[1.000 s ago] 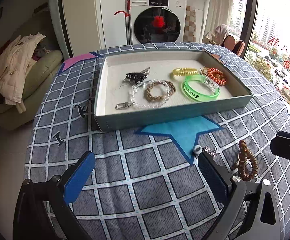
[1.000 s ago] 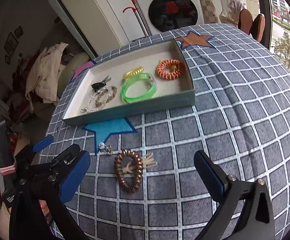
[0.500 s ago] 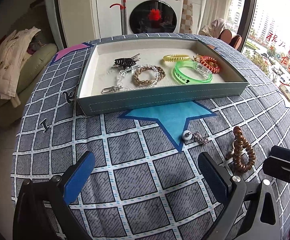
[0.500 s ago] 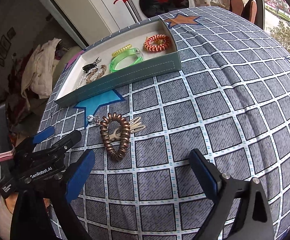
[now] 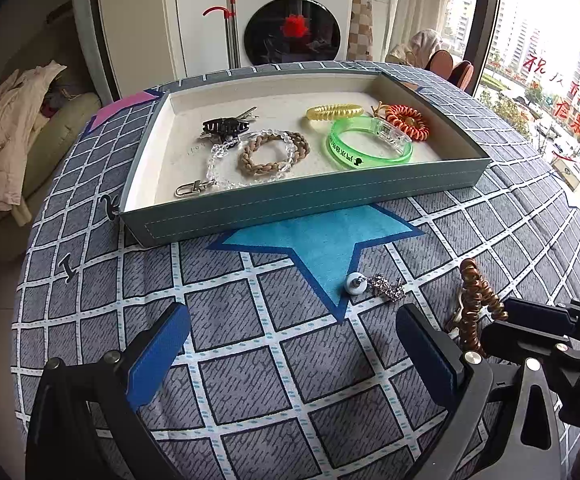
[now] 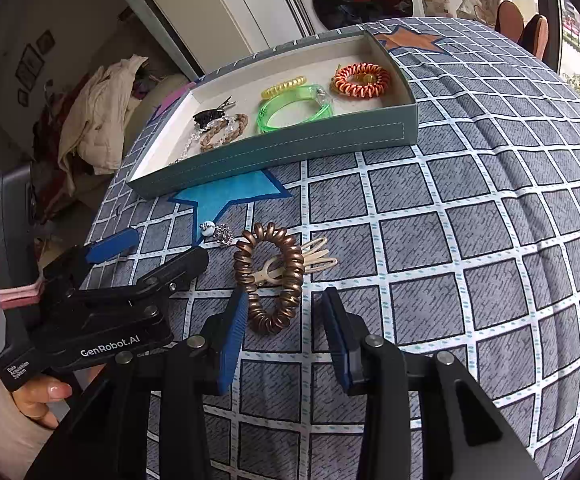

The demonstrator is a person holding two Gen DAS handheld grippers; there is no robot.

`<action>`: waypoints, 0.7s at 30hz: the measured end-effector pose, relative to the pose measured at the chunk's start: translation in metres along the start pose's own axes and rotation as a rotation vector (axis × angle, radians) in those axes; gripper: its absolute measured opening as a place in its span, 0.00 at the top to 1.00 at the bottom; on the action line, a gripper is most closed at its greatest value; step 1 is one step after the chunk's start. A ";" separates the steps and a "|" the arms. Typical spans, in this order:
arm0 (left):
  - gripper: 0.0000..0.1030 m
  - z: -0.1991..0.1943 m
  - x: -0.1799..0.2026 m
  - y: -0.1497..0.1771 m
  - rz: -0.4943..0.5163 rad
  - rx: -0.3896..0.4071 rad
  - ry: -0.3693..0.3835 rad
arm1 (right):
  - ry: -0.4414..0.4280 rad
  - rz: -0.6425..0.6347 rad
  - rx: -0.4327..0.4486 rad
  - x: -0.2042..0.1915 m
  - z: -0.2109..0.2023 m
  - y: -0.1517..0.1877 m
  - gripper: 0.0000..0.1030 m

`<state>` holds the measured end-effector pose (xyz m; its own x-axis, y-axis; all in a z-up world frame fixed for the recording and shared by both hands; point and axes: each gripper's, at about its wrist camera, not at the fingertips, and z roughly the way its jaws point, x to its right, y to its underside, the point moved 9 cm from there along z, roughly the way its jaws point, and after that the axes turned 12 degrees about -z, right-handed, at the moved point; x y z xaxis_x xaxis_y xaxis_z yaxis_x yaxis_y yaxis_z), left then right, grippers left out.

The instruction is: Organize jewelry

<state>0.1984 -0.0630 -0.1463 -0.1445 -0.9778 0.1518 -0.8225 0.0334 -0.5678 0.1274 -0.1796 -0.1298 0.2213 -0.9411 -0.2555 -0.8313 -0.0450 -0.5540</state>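
Grey checked tablecloth [image 5: 273, 364] with star patches covers the table; white front-load washing machine [image 5: 290, 28] stands behind it.

Progress, judged from the layout: mostly done. Shallow teal-sided tray [image 5: 298, 204] already holds a black claw hair clip [image 5: 223, 126], a clear bead chain with a metal clasp [image 5: 213, 164], a tan braided bracelet [image 5: 273, 154], a yellow spiral hair tie [image 5: 334, 112], a translucent green bangle [image 5: 368, 144] and an orange-and-white coil hair tie [image 5: 408, 118].

Left on the cloth, in front of the tray:
- brown metallic spiral hair tie [image 6: 269, 276]
- cream hair clip [image 6: 310, 262], lying partly under and through that tie
- small silver chain with a white bead [image 6: 217, 232], at the tip of the blue star patch [image 5: 322, 240]

Right gripper [image 6: 281, 320]: jaws partly closed in, blue pads either side of the near end of the brown tie, close to it. Can't confirm pad contact; not clamped yet, tie flat on the cloth. Likely next pick.

Left gripper [image 5: 294, 344]: jaws wide apart, nothing between them, low over the cloth, just beside the right one. Bead chain sits ahead of its tips, not touched.
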 end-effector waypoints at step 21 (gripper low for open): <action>0.21 0.008 0.037 -0.005 0.077 -0.018 0.035 | 0.043 -0.027 0.010 0.005 -0.001 0.004 0.88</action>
<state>0.2011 -0.1005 -0.1445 -0.2267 -0.9644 0.1364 -0.8181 0.1126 -0.5639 0.1248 -0.1851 -0.1326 0.2216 -0.9531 -0.2063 -0.8199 -0.0676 -0.5685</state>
